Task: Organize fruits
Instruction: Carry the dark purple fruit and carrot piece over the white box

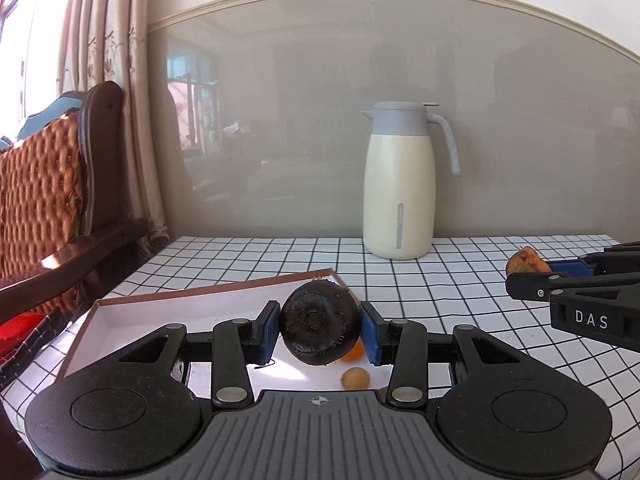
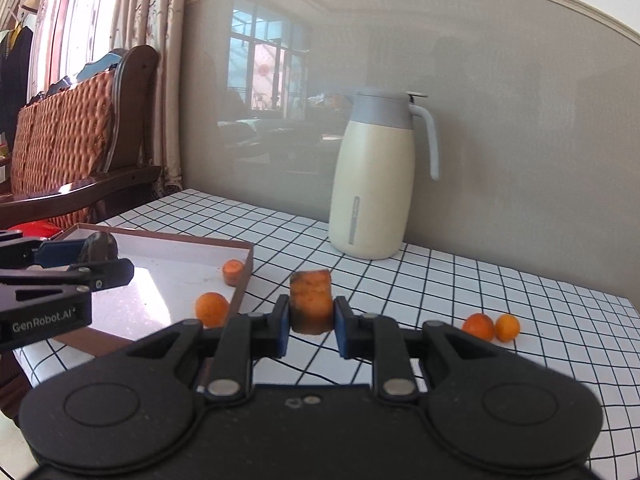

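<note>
The left gripper (image 1: pixel 320 330) pinches a dark round fruit (image 1: pixel 318 324) over the near right corner of the shallow tray (image 1: pixel 132 304), with a small yellowish fruit (image 1: pixel 355 378) on the tray floor below. From the right wrist, the right gripper (image 2: pixel 311 320) clamps an orange chunk (image 2: pixel 311 300) above the checked table (image 2: pixel 520 300). A carrot piece (image 2: pixel 233 271) and an orange fruit (image 2: pixel 212 309) lie at the tray's right edge; two more oranges (image 2: pixel 490 326) sit near the table's right edge, and a cream jug (image 2: pixel 376 180) stands at its far edge.

Both wrist views look low across the bench (image 1: pixel 440 280) toward the thermos jug (image 1: pixel 400 184), left view head-on, right view from its right; both share it.
</note>
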Demonstrator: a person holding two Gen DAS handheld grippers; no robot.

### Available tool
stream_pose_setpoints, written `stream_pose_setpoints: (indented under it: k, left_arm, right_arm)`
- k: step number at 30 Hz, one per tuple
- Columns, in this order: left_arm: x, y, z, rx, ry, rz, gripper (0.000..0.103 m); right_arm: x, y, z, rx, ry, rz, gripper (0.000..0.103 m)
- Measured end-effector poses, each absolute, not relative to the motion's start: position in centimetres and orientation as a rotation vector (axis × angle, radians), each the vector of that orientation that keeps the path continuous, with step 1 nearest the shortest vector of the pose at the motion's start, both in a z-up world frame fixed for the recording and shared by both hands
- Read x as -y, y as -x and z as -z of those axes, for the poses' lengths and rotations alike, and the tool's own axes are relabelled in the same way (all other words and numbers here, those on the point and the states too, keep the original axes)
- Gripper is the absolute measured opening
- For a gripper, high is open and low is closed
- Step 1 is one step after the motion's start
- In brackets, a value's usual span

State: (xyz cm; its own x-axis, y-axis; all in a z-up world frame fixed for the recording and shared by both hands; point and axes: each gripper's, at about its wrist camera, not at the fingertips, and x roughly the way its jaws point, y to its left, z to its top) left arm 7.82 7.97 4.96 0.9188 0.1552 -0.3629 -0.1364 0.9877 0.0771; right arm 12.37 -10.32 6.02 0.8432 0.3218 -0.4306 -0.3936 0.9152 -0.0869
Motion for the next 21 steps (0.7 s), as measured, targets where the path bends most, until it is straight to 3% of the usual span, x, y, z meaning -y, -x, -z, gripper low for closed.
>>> stream_pose_setpoints:
  k: [21]
  left_arm:
    - [-20.6,-6.8,-4.1,-0.4,-0.034,-0.371,0.042]
  right_arm:
    - [-0.6,-14.1,-6.1,-0.422,0.199,-0.542,0.014]
